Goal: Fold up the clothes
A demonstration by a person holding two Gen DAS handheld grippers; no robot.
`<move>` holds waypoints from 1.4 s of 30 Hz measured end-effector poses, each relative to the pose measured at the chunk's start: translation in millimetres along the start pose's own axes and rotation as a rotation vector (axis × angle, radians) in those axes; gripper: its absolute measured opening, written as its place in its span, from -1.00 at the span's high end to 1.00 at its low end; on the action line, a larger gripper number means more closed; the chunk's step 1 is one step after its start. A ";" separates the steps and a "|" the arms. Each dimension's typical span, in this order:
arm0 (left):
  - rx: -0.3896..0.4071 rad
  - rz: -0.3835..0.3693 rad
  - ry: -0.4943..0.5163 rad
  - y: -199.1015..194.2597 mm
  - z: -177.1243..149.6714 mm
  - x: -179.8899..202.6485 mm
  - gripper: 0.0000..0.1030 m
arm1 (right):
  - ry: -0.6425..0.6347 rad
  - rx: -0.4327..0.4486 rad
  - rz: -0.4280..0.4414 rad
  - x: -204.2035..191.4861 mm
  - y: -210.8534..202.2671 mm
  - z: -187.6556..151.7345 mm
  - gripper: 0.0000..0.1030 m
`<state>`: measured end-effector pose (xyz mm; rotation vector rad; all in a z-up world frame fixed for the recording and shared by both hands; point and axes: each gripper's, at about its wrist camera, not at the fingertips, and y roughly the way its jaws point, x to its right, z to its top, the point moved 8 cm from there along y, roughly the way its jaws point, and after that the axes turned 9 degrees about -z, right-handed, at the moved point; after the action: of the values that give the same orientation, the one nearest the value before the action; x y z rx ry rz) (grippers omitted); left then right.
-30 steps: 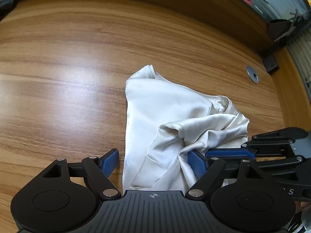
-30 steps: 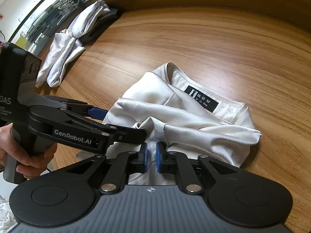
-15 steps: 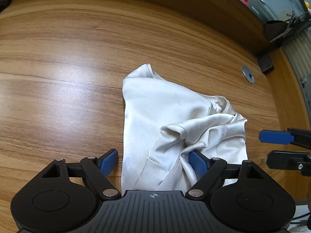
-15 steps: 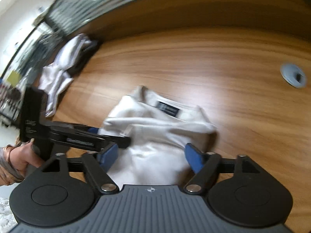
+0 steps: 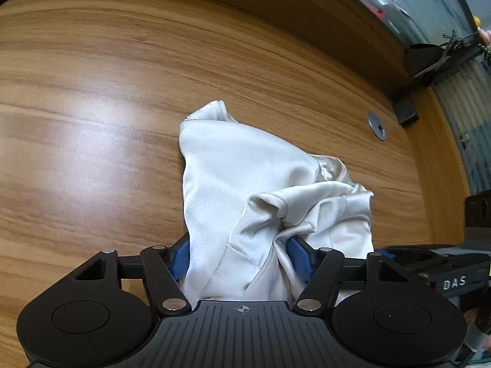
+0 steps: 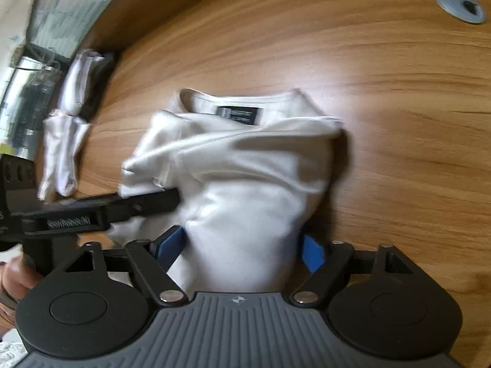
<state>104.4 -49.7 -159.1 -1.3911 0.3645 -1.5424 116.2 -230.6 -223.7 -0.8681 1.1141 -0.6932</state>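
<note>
Having let go of the crumpled near fold, the right gripper (image 6: pixel 245 248) is now straddling the cream satin top (image 6: pixel 245 165) on the wooden table (image 6: pixel 399 76), its jaws spread but narrowing, while the left gripper (image 5: pixel 241 256) is closing around the bunched hem, so a fresh fold looks imminent.

Glossy wood-grain desk (image 5: pixel 122 141), smooth, with a bright sheen. Satiny cream cloth garment (image 5: pixel 245 171), soft sheen, creased; matt black woven label (image 6: pixel 237 113). Matt black plastic gripper bodies, blue rubbery fingers (image 6: pixel 313 254), shiny metal rivets. Grey matt grommet (image 5: pixel 376 121).
</note>
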 end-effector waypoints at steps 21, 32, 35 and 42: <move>0.252 -0.090 -0.203 -167.1 14.1 -87.5 0.16 | -0.347 0.069 0.052 -242.6 0.7 54.6 0.40; 0.474 0.067 -0.449 -315.9 24.3 -222.2 0.15 | -0.753 -0.064 0.119 -483.1 79.6 101.2 0.40; 0.523 0.105 -0.525 -347.9 25.3 -255.8 0.15 | -0.887 -0.096 0.121 -544.9 104.3 106.5 0.40; 0.630 0.152 -0.684 -420.9 32.8 -327.7 0.16 | -1.111 -0.176 0.162 -666.9 148.2 123.2 0.40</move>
<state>-106.3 421.5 -20.9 -1.2419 -0.3993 -0.8594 38.9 428.1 -18.5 -1.0817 0.2254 0.0812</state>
